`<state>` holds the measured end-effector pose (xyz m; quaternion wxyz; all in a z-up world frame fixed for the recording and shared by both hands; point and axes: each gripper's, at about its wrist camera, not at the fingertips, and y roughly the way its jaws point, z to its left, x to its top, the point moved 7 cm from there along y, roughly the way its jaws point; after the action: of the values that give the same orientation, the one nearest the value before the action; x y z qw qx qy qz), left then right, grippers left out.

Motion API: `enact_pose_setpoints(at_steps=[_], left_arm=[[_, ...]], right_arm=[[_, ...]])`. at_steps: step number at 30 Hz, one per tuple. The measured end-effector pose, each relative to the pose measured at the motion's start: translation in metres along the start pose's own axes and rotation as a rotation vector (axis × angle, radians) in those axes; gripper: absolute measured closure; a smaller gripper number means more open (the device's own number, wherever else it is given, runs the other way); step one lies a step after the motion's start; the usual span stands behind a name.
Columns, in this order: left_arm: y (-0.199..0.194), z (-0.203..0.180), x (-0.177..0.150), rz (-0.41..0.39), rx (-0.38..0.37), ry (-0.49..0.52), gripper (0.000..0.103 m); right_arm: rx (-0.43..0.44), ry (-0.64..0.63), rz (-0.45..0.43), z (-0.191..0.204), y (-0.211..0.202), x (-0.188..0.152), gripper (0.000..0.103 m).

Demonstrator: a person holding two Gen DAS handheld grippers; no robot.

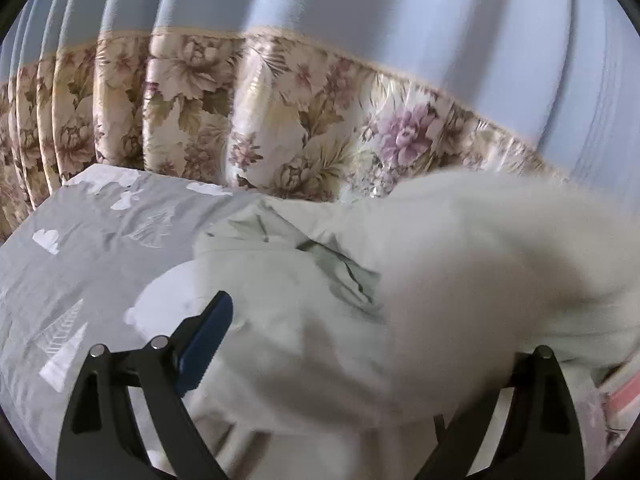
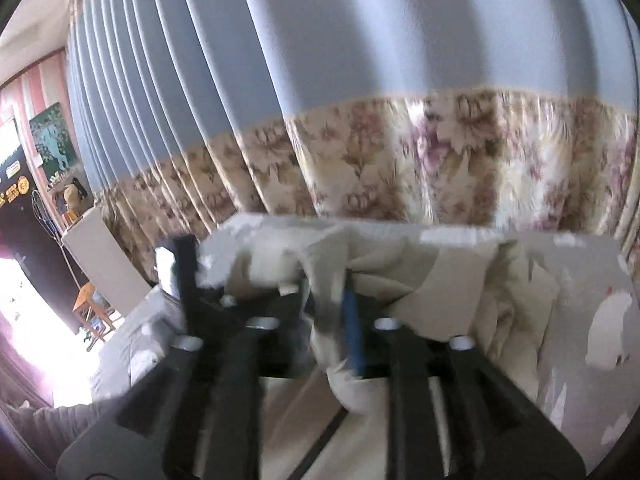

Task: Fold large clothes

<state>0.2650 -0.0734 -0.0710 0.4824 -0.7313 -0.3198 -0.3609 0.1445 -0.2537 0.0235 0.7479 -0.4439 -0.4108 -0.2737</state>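
A large pale cream garment lies crumpled on the grey patterned bedsheet. In the left wrist view my left gripper is wide open; its blue-padded left finger shows clearly, while a blurred fold of the garment hangs over the right finger. In the right wrist view my right gripper is shut on a bunched fold of the same cream garment, held just above the bed, with the blue pad pressed against the cloth. The rest of the garment trails ahead in loose folds.
A blue curtain with a floral lower band hangs close behind the bed's far edge. In the right wrist view a white cabinet and a wooden stool stand at the left beside the bed. The sheet extends right.
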Motion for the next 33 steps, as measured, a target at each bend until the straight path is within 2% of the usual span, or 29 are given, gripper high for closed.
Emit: enact_pose_setpoints(at_steps=[1, 4, 8, 10, 14, 16, 18, 21, 28, 29, 30, 32, 33], left_arm=[[-0.009, 0.009, -0.001, -0.002, -0.009, -0.001, 0.012], [-0.031, 0.022, -0.009, 0.023, -0.016, -0.002, 0.012], [-0.051, 0.026, -0.014, 0.053, -0.042, 0.023, 0.012], [-0.054, 0.020, -0.012, 0.071, -0.082, 0.020, 0.012], [-0.037, -0.001, -0.012, 0.163, -0.131, -0.002, 0.012], [-0.023, -0.025, -0.020, 0.231, -0.144, 0.028, 0.012], [-0.020, -0.045, -0.028, 0.257, -0.167, 0.056, 0.012], [-0.017, -0.071, -0.039, 0.243, -0.132, 0.140, 0.012], [0.016, -0.106, -0.046, 0.240, -0.041, 0.253, 0.012], [0.020, -0.108, -0.045, 0.224, -0.038, 0.272, 0.019], [0.027, -0.107, -0.045, 0.223, -0.021, 0.283, 0.056], [0.032, -0.105, -0.042, 0.249, -0.047, 0.252, 0.079], [0.027, -0.104, -0.034, 0.225, -0.061, 0.242, 0.085]], right_arm=[[0.001, 0.002, -0.015, 0.000, -0.008, -0.007, 0.025], [-0.015, 0.018, -0.030, -0.008, -0.024, -0.027, 0.017], [-0.131, 0.149, 0.108, -0.059, 0.002, -0.072, 0.019], [-0.121, 0.177, 0.152, -0.066, 0.017, -0.087, 0.023], [-0.130, 0.193, 0.173, -0.065, 0.037, -0.099, 0.023], [-0.206, 0.156, 0.191, -0.068, 0.046, -0.103, 0.023], [-0.222, 0.171, 0.204, -0.071, 0.052, -0.108, 0.023], [-0.220, 0.191, 0.189, -0.077, 0.052, -0.108, 0.023], [-0.228, 0.186, 0.185, -0.082, 0.047, -0.109, 0.023], [-0.226, 0.181, 0.191, -0.081, 0.048, -0.110, 0.023], [-0.223, 0.176, 0.197, -0.079, 0.050, -0.111, 0.023], [-0.220, 0.173, 0.205, -0.077, 0.053, -0.113, 0.023], [-0.214, 0.174, 0.208, -0.076, 0.055, -0.113, 0.023]])
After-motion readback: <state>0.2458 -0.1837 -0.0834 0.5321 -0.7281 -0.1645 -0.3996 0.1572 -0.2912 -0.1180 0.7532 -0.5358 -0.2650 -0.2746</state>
